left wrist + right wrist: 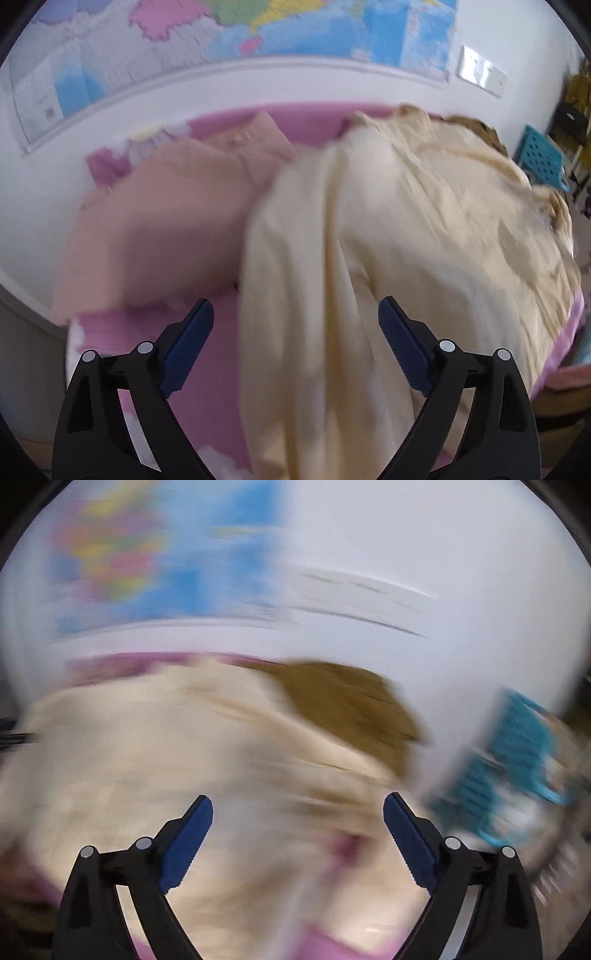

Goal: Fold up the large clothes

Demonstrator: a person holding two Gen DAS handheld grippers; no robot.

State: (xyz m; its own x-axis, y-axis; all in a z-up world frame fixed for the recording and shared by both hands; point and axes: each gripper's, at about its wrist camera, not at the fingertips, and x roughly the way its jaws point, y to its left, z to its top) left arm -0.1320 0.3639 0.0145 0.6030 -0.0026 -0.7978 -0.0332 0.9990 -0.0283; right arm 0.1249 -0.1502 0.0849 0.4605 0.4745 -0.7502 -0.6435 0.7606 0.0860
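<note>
A large cream garment [388, 251] lies rumpled across a pink bed sheet [207, 387], with a brown ruffled edge at its far side. My left gripper [295, 314] is open and empty just above the garment's near fold. In the blurred right wrist view the same cream garment [155, 760] fills the middle, with a brown part [343, 701] behind it. My right gripper [297, 808] is open and empty above the cloth.
A folded peach-pink garment [166, 221] lies on the bed to the left. A wall map [258, 33] hangs behind the bed. A teal perforated crate [543, 158] stands at the right; it also shows in the right wrist view [517, 760].
</note>
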